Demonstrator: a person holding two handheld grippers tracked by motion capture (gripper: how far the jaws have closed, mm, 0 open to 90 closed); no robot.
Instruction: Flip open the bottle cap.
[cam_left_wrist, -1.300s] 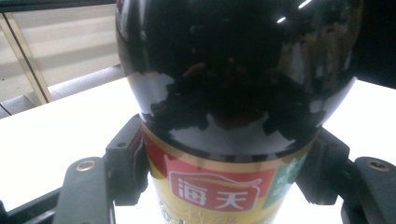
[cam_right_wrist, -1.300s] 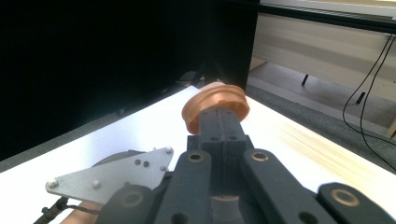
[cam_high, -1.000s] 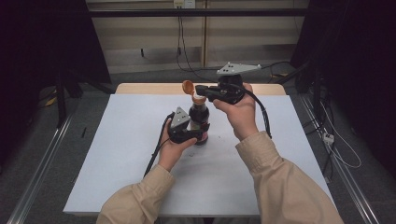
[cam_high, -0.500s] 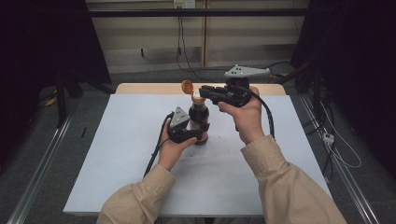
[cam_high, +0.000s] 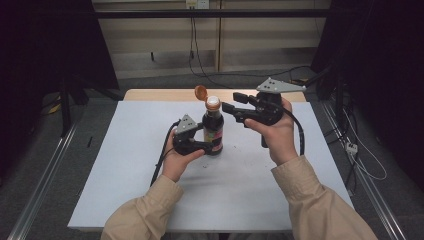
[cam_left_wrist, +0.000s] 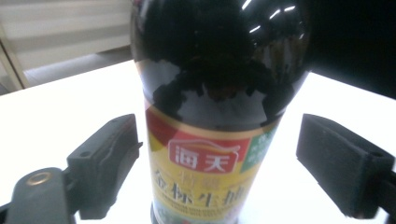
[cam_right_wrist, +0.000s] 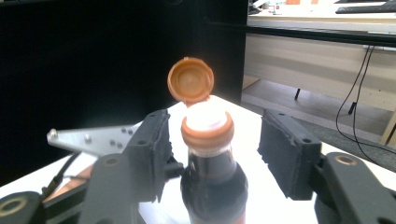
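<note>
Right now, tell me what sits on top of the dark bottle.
The bottle carries an orange collar with its flip cap hinged open; the opening glares white, so the inside stays hidden.

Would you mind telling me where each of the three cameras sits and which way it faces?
High view: above the person's side, looking forward and down on the table; both sleeves, hands and grippers show.
Left gripper view: rides the left gripper, looking level at the bottle label between its open fingers.
Right gripper view: rides the right gripper, facing the bottle's neck and flipped-up cap; its fingers flank the neck.
All three share the bottle.
</note>
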